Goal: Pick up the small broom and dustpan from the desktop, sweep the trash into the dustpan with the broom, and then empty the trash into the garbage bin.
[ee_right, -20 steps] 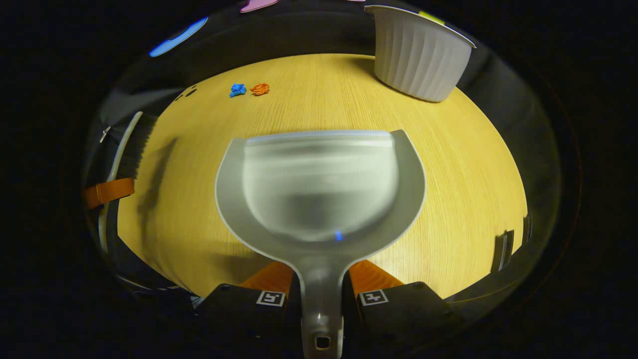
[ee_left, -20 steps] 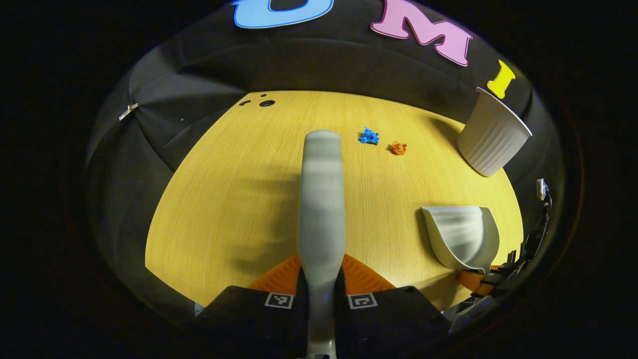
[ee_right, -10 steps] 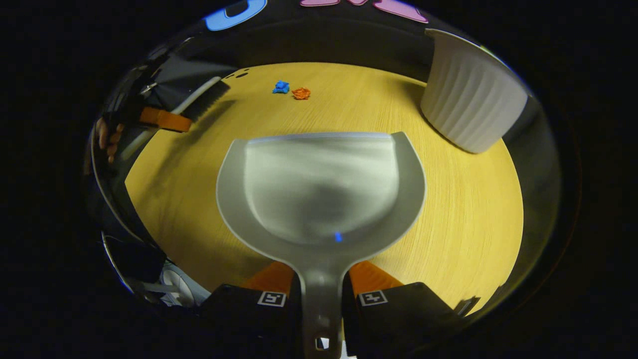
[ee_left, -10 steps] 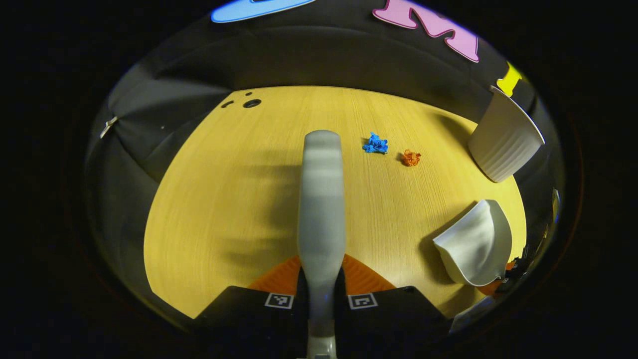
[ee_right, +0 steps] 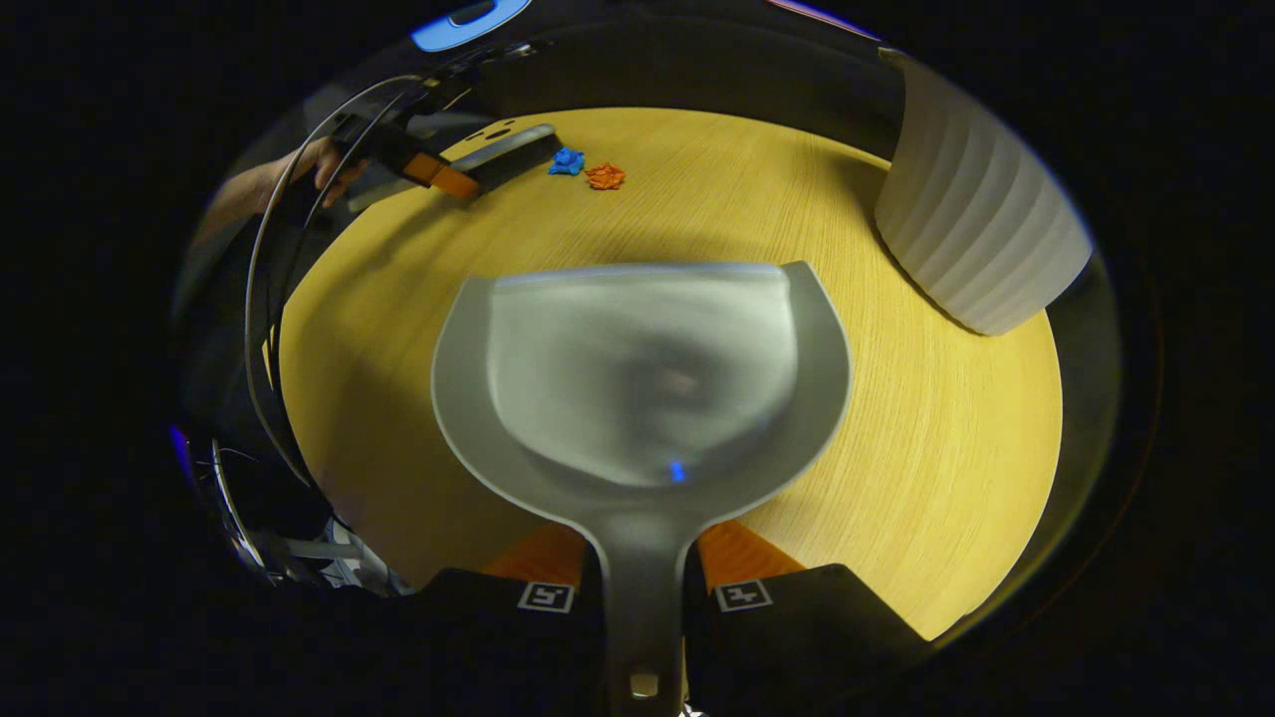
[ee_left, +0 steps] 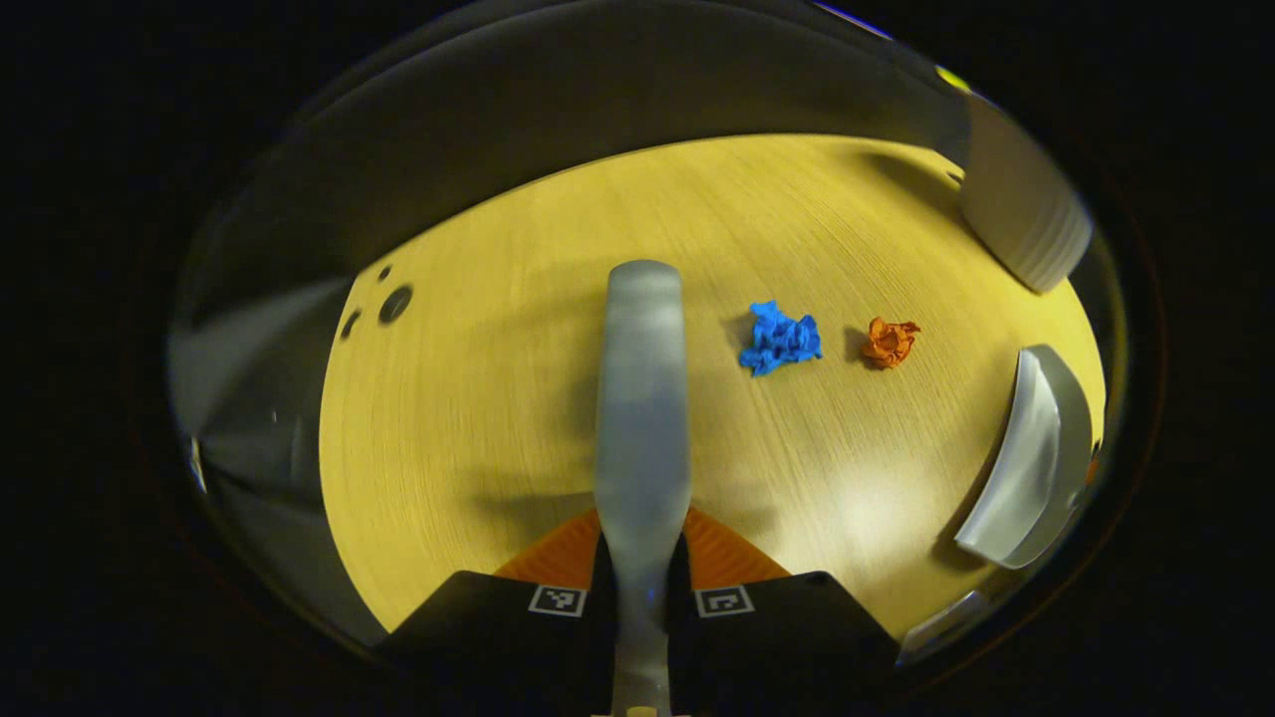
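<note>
Right tool (ee_right: 642,568) grips the empty dustpan (ee_right: 637,368).

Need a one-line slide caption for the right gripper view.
Right claw grips the empty dustpan above the desktop; the broom nears two paper scraps.

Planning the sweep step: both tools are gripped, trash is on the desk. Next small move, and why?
Probably bring the dustpan in the right gripper forward and down, lip beside the orange scrap. The pan is empty and well short of both scraps, while the broom in the left gripper is already next to the blue scrap, on its far side from the pan.
</note>
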Available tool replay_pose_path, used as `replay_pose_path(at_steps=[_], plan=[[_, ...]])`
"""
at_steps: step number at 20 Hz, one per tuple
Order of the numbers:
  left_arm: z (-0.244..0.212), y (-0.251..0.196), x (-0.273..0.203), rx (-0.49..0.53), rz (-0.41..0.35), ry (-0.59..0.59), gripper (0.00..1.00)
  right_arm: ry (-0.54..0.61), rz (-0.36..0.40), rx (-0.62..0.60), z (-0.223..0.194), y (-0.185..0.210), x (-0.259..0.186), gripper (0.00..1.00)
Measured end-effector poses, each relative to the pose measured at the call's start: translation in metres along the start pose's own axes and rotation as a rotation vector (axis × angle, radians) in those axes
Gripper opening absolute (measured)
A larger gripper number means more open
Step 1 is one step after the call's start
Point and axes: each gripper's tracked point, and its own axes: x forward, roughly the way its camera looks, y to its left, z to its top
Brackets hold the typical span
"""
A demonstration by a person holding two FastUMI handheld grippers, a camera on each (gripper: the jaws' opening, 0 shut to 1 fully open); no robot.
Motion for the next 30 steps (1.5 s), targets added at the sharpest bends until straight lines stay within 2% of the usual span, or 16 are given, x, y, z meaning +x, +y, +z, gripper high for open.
replay_pose_path(at_steps=[4, 8, 9, 11, 14, 15, 17, 18, 19, 22, 23, 24, 26, 27, 28, 30], plan=[[0.038, -0.017, 0.008, 0.258, -0.057, -0.022, 0.24, 0.000, 0.015, -0.035, 0.002, -0.006, 0.002, 0.36], [0.047, -0.056, -0.009, 0.366, -0.204, -0.032, 0.25, -0.003, 0.019, -0.073, 0.001, -0.013, 0.001, 0.36], [0.042, -0.064, -0.010, 0.388, -0.217, -0.023, 0.25, -0.003, 0.020, -0.079, 0.002, -0.013, 0.001, 0.36], [0.040, -0.085, -0.015, 0.414, -0.262, -0.020, 0.27, -0.006, 0.022, -0.087, 0.006, -0.014, 0.000, 0.36], [0.028, -0.133, -0.034, 0.433, -0.396, 0.003, 0.26, 0.002, 0.029, -0.119, 0.005, -0.015, 0.004, 0.36], [0.022, -0.150, -0.042, 0.434, -0.450, 0.020, 0.26, 0.002, 0.028, -0.136, 0.006, -0.015, 0.005, 0.41], [0.005, -0.180, -0.058, 0.447, -0.551, 0.070, 0.29, -0.006, 0.024, -0.162, 0.008, -0.015, 0.006, 0.36], [-0.002, -0.193, -0.065, 0.463, -0.583, 0.090, 0.23, -0.011, 0.023, -0.175, 0.006, -0.014, 0.004, 0.36], [-0.005, -0.200, -0.068, 0.476, -0.601, 0.098, 0.28, -0.013, 0.024, -0.184, 0.005, -0.015, 0.003, 0.36], [-0.014, -0.210, -0.085, 0.420, -0.690, 0.125, 0.26, -0.014, 0.021, -0.179, 0.003, -0.016, 0.004, 0.36], [-0.022, -0.217, -0.095, 0.394, -0.732, 0.147, 0.25, -0.018, 0.017, -0.186, 0.005, -0.016, 0.004, 0.41], [-0.029, -0.222, -0.102, 0.391, -0.749, 0.157, 0.26, -0.021, 0.015, -0.188, 0.004, -0.016, 0.003, 0.36], [-0.027, -0.218, -0.097, 0.397, -0.682, 0.103, 0.25, -0.019, 0.015, -0.172, 0.001, -0.016, 0.005, 0.36], [-0.024, -0.214, -0.098, 0.361, -0.647, 0.067, 0.25, -0.015, 0.012, -0.161, 0.000, -0.017, 0.003, 0.41], [-0.022, -0.213, -0.104, 0.297, -0.623, 0.032, 0.25, -0.010, 0.011, -0.147, 0.001, -0.016, 0.004, 0.36], [-0.017, -0.198, -0.121, 0.159, -0.580, -0.041, 0.26, -0.011, 0.013, -0.129, 0.006, -0.014, 0.002, 0.36]])
